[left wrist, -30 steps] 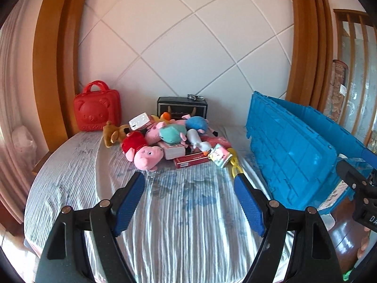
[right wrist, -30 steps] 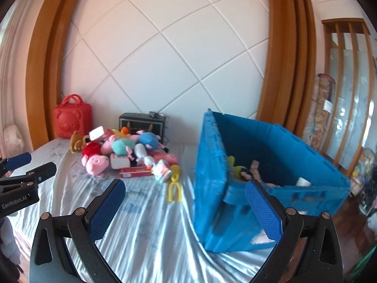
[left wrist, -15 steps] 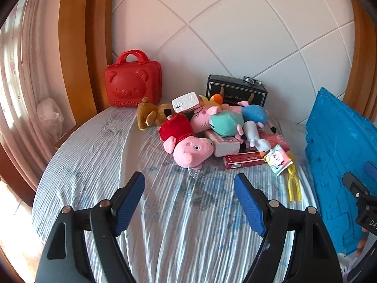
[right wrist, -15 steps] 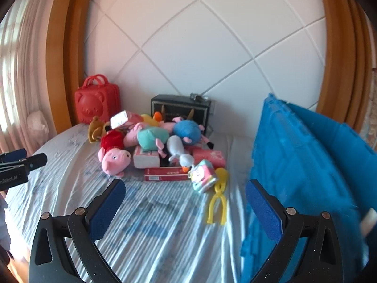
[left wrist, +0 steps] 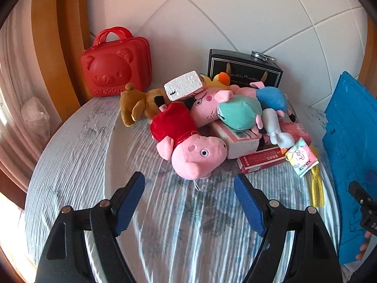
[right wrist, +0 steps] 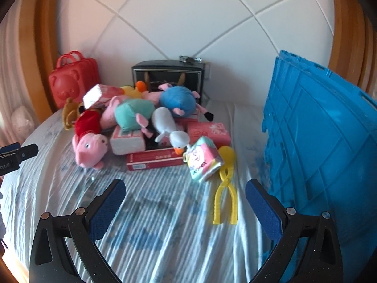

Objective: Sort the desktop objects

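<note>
Both grippers angled down over bed: left gripper [left wrist: 189, 195] wide open, empty, facing pig plush [left wrist: 196, 152]; right gripper [right wrist: 185, 202] open, empty, near yellow tongs [right wrist: 225, 188].

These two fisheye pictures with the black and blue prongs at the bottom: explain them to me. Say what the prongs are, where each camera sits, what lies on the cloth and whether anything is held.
The prongs are two-finger grippers, one held in each of a person's hands, each with a camera looking forward along its fingers. One picture comes from the left gripper, the other from the right gripper. Both are open and hold nothing.

On the striped cloth lies a heap: a pink pig plush nearest the left gripper, other plush toys, a white goose plush, a red flat box, a tissue pack and yellow tongs. Behind stand a red bear case and a black box. The blue crate stands at the right.
</note>
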Motion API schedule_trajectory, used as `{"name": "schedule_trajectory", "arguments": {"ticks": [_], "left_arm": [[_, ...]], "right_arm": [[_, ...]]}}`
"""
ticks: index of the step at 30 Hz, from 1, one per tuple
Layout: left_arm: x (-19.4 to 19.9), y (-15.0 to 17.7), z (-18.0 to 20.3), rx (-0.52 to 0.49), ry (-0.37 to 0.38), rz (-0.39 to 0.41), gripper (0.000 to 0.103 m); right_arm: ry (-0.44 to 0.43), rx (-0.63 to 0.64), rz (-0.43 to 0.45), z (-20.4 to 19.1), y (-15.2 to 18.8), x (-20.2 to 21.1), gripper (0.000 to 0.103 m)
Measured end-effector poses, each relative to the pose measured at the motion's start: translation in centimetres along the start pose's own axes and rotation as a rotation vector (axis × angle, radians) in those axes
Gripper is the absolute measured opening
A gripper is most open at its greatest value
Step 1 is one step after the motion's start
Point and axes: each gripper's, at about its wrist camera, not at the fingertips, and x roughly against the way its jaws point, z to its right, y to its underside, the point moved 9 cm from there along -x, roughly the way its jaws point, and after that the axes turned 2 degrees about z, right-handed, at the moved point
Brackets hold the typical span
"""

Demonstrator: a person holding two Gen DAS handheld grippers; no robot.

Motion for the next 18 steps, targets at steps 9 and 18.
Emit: {"name": "schedule_trajectory", "arguments": {"ticks": [9,18], "left_arm": [[-11.9,-12.8,-3.7,-0.025,0.004,-0.064,0.078],[-31.3,-25.2,-1.0,0.025,0.034,-0.277,0.078]], "right_arm": [[0.024,-0.090,-0.072,-1.2,-8.8,-10.7,0.103],[0.128,-0.074,-0.186,1.8,-20.3,-28.2,0.103]]}}
